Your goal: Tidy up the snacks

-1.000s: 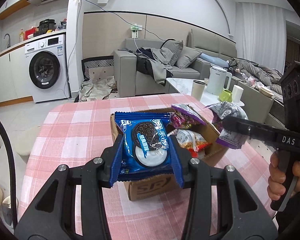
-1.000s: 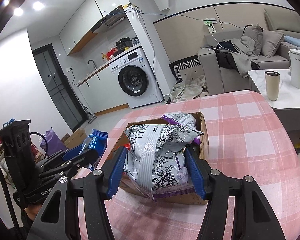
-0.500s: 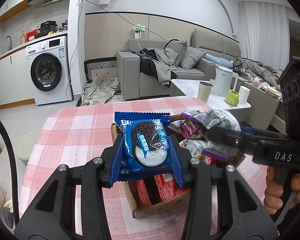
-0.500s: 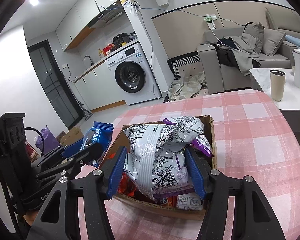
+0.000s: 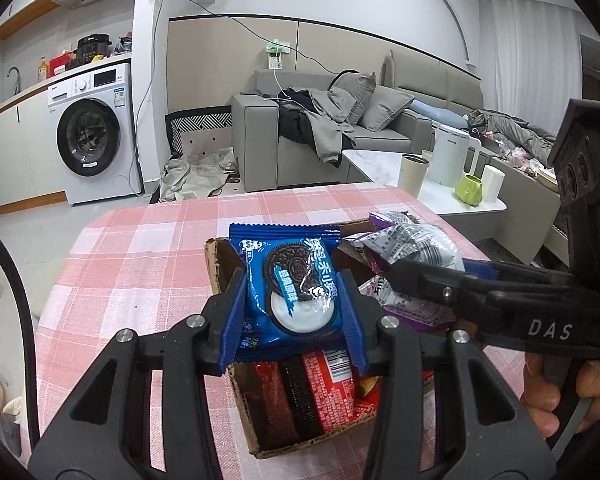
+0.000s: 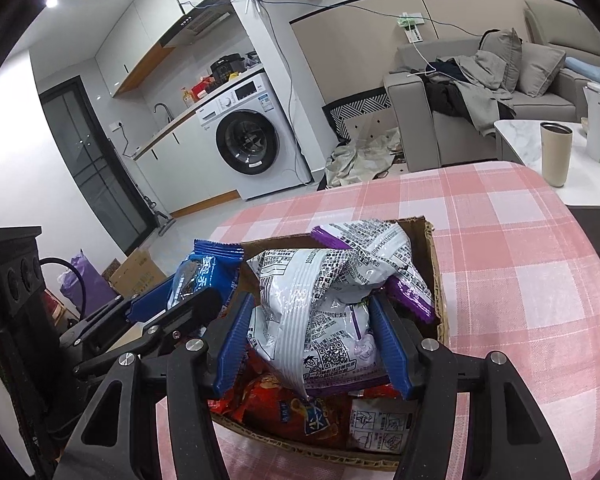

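Left gripper (image 5: pixel 294 312) and right gripper (image 6: pixel 314 344) each hold a snack above the cardboard box (image 5: pixel 216 256).

The left gripper is clamped on the blue cookie packet (image 5: pixel 290 288); the right gripper is clamped on the white-and-purple bag (image 6: pixel 332 300). Compared with a second ago, both grippers have advanced over the box: in the left wrist view the box has shifted from frame centre toward the lower centre, and its interior, with the red packets (image 5: pixel 324 384), is now exposed beneath the jaws. Judged from this, both snacks are positioned for release into the box. The blue packet sits at frame centre, between the left pads and directly above the box's near half. The bag sits at lower centre of the right wrist view, above the box's contents.
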A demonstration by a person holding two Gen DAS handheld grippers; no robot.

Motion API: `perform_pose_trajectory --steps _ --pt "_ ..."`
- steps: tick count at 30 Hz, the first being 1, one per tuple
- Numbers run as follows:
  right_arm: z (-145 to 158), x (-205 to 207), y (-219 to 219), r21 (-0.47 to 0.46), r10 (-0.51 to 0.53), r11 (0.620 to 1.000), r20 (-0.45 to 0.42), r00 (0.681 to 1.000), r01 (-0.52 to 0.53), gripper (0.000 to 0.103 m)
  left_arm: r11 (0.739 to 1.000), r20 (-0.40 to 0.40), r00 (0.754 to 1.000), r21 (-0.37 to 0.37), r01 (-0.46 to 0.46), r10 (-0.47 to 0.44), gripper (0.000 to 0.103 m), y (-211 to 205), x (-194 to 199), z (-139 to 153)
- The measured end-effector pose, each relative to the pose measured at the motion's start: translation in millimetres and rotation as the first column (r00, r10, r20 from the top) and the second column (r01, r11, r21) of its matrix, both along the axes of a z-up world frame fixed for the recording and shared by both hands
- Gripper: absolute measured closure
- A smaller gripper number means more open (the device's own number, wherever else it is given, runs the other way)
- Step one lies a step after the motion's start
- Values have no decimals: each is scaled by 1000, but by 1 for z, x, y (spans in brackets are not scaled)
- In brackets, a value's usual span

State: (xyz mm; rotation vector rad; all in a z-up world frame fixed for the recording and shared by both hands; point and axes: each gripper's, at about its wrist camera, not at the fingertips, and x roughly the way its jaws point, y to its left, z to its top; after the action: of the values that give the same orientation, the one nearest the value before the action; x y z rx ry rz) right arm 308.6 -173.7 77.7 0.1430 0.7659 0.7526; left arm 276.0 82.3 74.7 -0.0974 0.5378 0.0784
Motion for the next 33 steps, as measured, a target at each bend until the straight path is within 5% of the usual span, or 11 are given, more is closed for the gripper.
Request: perform_pose_trajectory --steps 17,24,27,30,33 --pt "-5 15 6 4 -6 1000 -36 999 6 39 1000 -23 1000 -17 20 -21 61 6 7 -12" --pt "13 -4 -12 0 4 1000 62 998 -4 19 1000 -17 1000 -17 14 -14 21 11 -12 -2" --pt "17 -14 -22 -29 10 1000 102 995 -7 4 1000 1 1000 -27 5 -5 16 13 -23 2" --pt "17 -22 -30 -45 25 999 128 991 -20 1 999 19 1000 -54 -7 8 1 16 -36 4" --pt "15 -30 -36 -52 34 998 160 987 -26 1 998 33 999 -65 -8 10 1 17 -48 6"
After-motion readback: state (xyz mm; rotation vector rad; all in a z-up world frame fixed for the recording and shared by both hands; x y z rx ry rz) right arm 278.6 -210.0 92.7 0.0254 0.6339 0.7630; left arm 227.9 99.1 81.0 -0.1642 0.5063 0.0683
